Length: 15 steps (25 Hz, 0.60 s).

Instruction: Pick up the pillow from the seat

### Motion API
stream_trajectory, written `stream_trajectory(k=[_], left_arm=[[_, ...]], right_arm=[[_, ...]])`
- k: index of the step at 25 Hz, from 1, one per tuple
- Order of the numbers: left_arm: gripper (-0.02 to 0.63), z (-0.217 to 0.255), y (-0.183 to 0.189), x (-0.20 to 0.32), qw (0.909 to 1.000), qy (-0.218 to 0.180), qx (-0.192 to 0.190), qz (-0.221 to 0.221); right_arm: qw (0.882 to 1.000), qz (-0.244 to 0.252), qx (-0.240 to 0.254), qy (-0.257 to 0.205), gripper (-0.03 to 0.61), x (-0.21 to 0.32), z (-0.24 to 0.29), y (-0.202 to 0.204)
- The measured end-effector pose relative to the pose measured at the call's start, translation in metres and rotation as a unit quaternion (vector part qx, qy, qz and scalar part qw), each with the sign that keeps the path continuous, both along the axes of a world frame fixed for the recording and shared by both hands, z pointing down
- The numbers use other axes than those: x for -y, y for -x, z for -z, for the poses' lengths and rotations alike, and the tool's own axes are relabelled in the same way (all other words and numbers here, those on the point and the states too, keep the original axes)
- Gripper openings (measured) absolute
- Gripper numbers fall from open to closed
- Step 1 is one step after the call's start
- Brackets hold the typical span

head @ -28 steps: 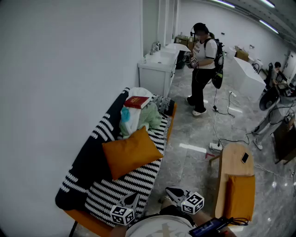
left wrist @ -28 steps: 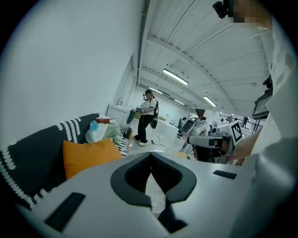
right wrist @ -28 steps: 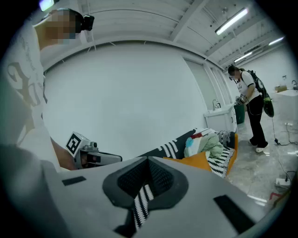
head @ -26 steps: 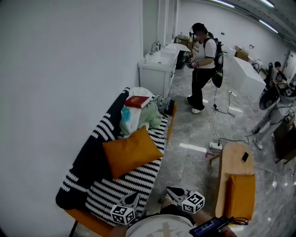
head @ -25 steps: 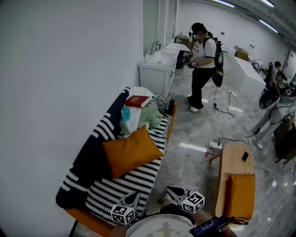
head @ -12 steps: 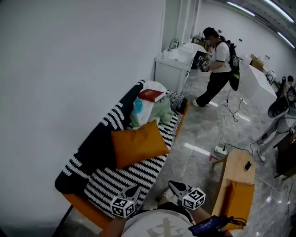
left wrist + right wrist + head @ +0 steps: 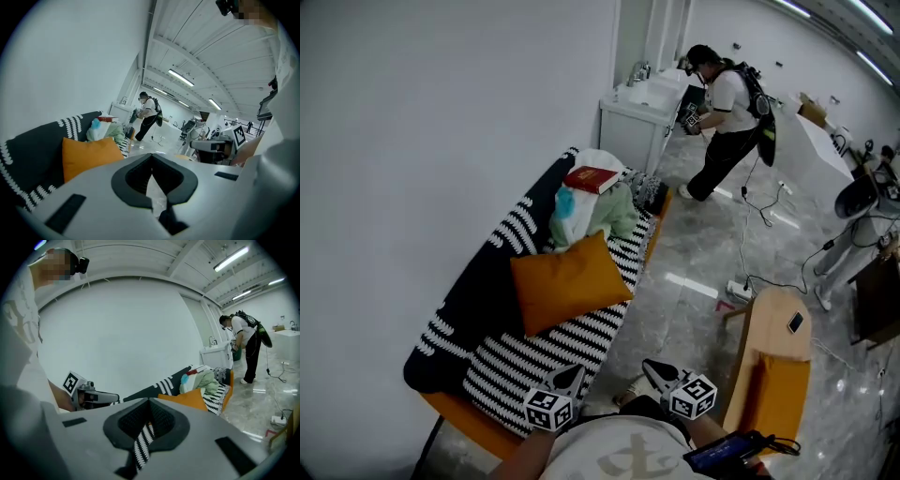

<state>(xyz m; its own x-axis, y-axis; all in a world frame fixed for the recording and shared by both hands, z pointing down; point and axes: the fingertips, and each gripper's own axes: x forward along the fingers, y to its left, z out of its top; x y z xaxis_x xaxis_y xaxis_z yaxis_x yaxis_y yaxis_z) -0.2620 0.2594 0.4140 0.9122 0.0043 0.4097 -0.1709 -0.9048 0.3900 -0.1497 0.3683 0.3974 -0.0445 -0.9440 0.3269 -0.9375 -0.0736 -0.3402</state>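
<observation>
An orange pillow (image 7: 567,279) leans tilted on the seat of a black-and-white striped sofa (image 7: 528,356), against its backrest. It also shows in the left gripper view as the pillow (image 7: 89,153) and in the right gripper view as the pillow (image 7: 190,399). My left gripper (image 7: 570,377) is shut and empty near the sofa's near end, short of the pillow. My right gripper (image 7: 653,368) is shut and empty too, over the floor beside the sofa. Neither touches the pillow.
Clothes, bags and a red book (image 7: 592,178) are heaped at the sofa's far end. Beyond stands a white sink cabinet (image 7: 639,117) with a person (image 7: 724,117) next to it. A wooden bench (image 7: 772,328) with an orange cushion (image 7: 774,398) and a phone (image 7: 794,322) stands on the right. A power strip (image 7: 739,290) lies on the floor.
The head view has swung a little, so the sofa sits differently in the picture. The person by the sink has leaned forward. Both grippers stay shut low in view; the pillow has not moved.
</observation>
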Motion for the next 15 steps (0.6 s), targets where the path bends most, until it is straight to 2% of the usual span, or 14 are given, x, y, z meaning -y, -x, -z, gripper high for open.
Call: stream_trajectory(k=[7, 15], left_arm=[[0.008, 0.001, -0.041, -0.011, 0.9993, -0.004, 0.009, -0.035], [0.008, 0.004, -0.092, -0.012, 0.9990, -0.012, 0.021, -0.038]], right_arm=[[1.000, -0.030, 0.003, -0.001, 0.011, -0.014, 0.000, -0.038], [1.000, -0.011, 0.012, 0.000, 0.011, -0.012, -0.005, -0.079]])
